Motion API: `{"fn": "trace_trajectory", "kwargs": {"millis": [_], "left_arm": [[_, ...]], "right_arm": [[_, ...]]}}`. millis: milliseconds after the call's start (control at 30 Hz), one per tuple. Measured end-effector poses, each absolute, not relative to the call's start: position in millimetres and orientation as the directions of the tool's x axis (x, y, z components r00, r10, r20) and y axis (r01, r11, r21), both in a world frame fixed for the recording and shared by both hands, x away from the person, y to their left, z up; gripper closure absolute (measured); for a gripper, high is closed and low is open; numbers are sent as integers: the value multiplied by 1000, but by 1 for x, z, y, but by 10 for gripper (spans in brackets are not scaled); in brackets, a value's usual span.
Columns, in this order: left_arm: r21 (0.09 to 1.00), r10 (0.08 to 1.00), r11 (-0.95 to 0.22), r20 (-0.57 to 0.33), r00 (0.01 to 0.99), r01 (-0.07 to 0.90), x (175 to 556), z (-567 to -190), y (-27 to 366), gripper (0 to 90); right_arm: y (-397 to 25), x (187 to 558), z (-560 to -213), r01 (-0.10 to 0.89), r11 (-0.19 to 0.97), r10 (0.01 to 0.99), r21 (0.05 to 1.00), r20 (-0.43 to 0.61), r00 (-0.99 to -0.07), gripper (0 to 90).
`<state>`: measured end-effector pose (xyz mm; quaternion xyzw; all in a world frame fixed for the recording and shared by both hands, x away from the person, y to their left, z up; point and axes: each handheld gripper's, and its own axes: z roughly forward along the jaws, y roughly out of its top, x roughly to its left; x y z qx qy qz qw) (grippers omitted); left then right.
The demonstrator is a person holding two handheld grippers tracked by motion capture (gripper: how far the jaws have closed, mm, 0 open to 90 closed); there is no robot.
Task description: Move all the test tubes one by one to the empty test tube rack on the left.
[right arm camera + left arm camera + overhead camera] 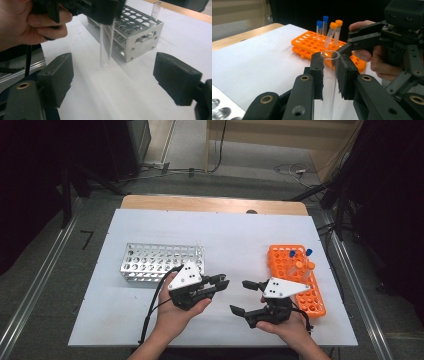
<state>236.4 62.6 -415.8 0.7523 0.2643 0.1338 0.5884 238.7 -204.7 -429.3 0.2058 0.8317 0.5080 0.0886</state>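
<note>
One clear glass test tube [330,82] stands upright, pinched in the left claw [329,75] above the white bench [235,240], between the metal rack [162,261] and the orange rack [295,277]. The right claw [112,82] is spread wide, holding nothing, facing the tube.

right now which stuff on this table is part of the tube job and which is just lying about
In the job:
- clear glass tube, clamped in the left gripper
- right gripper, jaws wide open, facing the tube
- metal rack, close by the left gripper

Just lying about:
- orange rack
- capped tubes standing in it
</note>
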Motion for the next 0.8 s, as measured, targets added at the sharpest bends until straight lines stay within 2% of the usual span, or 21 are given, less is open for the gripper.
{"fn": "trace_trajectory", "kwargs": {"millis": [233, 800], "left_arm": [[962, 597, -141, -107, 795, 235, 243, -408, 81, 765], [968, 689, -105, -95, 718, 229, 271, -395, 122, 764]], "right_arm": [[-230, 241, -432, 262, 392, 441, 882, 70, -895, 3], [-284, 247, -440, 298, 386, 510, 873, 67, -857, 0]]}}
